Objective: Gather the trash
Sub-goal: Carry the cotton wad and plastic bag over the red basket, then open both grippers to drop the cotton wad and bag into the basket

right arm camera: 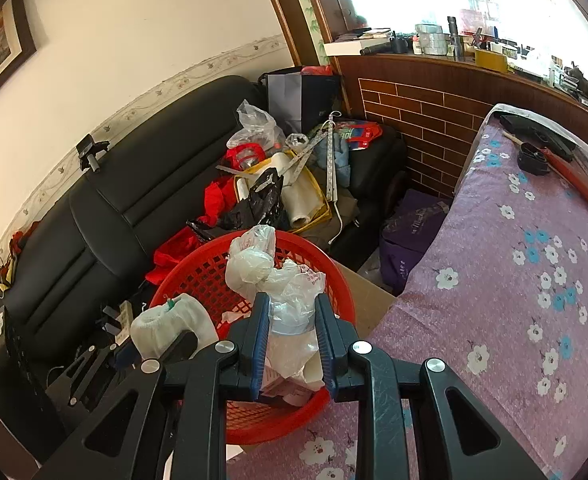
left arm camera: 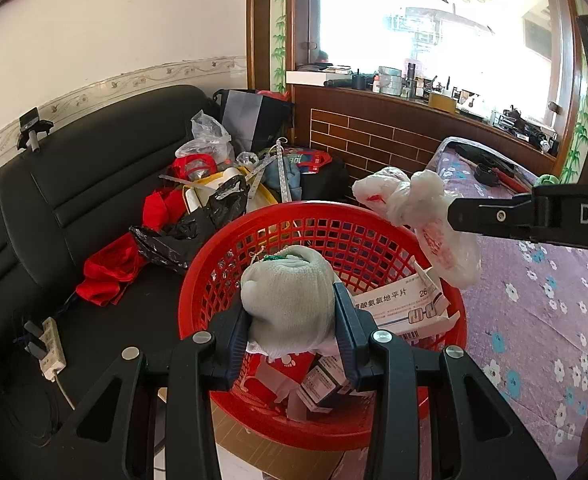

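Note:
A red plastic basket (left arm camera: 222,268) holds medicine boxes (left arm camera: 397,304) and paper scraps. My left gripper (left arm camera: 292,312) is shut on a balled grey-white sock (left arm camera: 290,300), held over the basket's near side. My right gripper (right arm camera: 292,316) is shut on a crumpled white plastic bag (right arm camera: 290,292), held above the basket (right arm camera: 198,268). In the left wrist view that bag (left arm camera: 417,208) hangs from the right gripper's finger over the basket's far right rim. In the right wrist view the sock (right arm camera: 166,324) shows at the basket's left edge.
A black sofa (left arm camera: 74,184) on the left carries red cloth (left arm camera: 106,268), a black bag (left arm camera: 198,224), rulers and plastic bags. A bed with a purple flowered cover (right arm camera: 513,280) lies on the right. A power strip (left arm camera: 50,348) lies on the sofa seat. A cardboard sheet (right arm camera: 365,292) lies under the basket.

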